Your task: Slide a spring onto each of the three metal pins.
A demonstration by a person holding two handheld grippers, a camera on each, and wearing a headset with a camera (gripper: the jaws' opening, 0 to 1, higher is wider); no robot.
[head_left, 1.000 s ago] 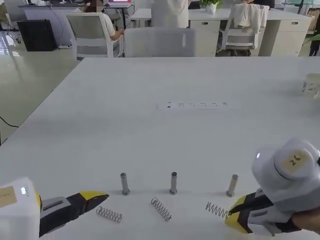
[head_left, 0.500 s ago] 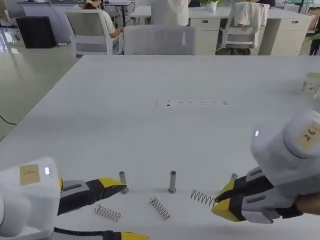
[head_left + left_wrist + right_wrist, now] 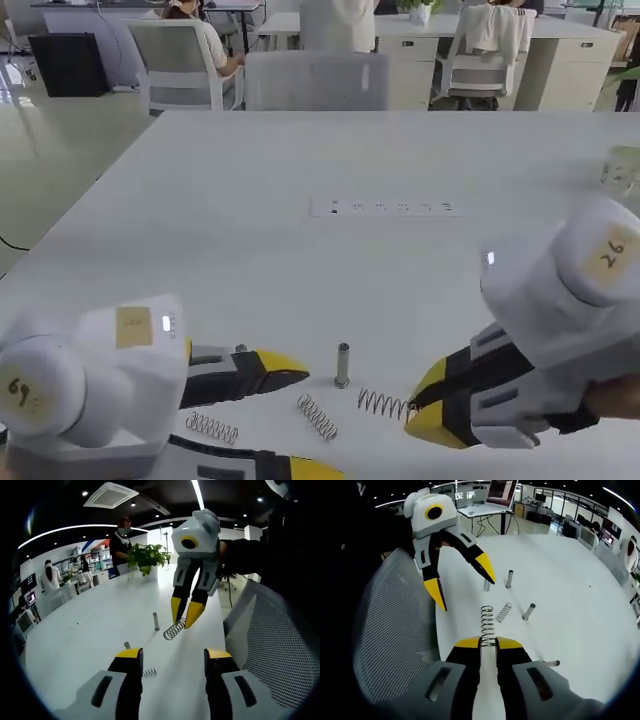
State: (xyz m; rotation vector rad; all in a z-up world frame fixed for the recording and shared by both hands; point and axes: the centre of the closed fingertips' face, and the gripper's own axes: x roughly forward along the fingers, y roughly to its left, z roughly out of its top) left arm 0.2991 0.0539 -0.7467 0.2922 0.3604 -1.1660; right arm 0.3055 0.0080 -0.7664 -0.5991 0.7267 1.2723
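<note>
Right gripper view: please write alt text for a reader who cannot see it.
The right gripper holds a spring, jaws closed on it, above a white table. Beyond it are a loose spring and metal pins; the left gripper, jaws open, is at upper left.

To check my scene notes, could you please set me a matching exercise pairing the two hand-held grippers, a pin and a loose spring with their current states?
Things:
1. left hand-held gripper
2. right hand-held gripper
3. pin
4. loose spring

States:
A. upright, bare
B. shut on a spring
C. lying on the table
D. open, empty

Pairs: 1-D, 2-B, 3-A, 4-C.
</note>
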